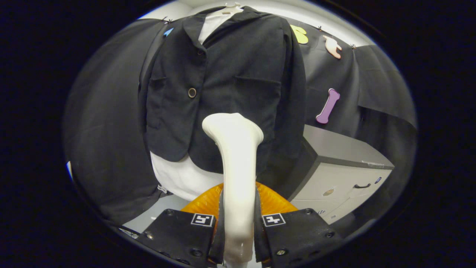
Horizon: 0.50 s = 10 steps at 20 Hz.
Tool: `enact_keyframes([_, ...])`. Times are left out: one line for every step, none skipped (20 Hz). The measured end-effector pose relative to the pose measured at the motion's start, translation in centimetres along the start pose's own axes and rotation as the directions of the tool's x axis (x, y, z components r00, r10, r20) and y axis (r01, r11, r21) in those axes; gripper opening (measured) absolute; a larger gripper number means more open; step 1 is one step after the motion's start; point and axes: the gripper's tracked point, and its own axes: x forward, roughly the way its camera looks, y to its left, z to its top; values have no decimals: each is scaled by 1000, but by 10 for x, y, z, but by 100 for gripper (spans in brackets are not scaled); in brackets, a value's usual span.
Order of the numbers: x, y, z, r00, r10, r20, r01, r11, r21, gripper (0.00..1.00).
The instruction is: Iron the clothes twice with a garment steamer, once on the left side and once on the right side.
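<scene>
My gripper (238,223) is shut on the white handle of a garment steamer (236,156), both fingers pressing its sides. The steamer's head points up and forward, against or just in front of the lower right panel of a black jacket (230,82). The jacket hangs upright straight ahead over a white shirt (178,176), whose hem shows below the jacket's left panel. An orange translucent part of the steamer (273,201) sits behind the handle, just above my fingers.
A grey drawer cabinet (342,167) stands to the right of the jacket, close beside its sleeve. Black cloth walls close in behind and on both sides. A pale surface (156,214) shows low on the left under the shirt.
</scene>
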Motion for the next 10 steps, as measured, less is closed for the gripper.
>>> enact_keyframes([2, 0, -6, 1000, 0, -13, 0, 1000, 2, 34])
enact_keyframes([2, -1, -13, 1000, -2, -25, 3, 1000, 1, 34])
enact_keyframes([3, -1, -18, 999, -6, -37, 6, 1000, -1, 34])
enact_keyframes([5, -1, -25, 999, -9, -51, 8, 1000, -6, 34])
enact_keyframes([7, 1, -32, 998, -9, -69, 8, 1000, -10, 34])
enact_keyframes([8, 3, -42, 996, -10, -92, 8, 1000, -15, 34])
enact_keyframes([9, 4, -51, 994, -11, -112, 9, 1000, -17, 34])
enact_keyframes([9, 5, -60, 991, -11, -131, 9, 1000, -19, 34])
enact_keyframes([9, 8, -66, 989, -10, -147, 7, 1000, -20, 34])
enact_keyframes([8, 10, -72, 987, -7, -161, 4, 1000, -22, 34])
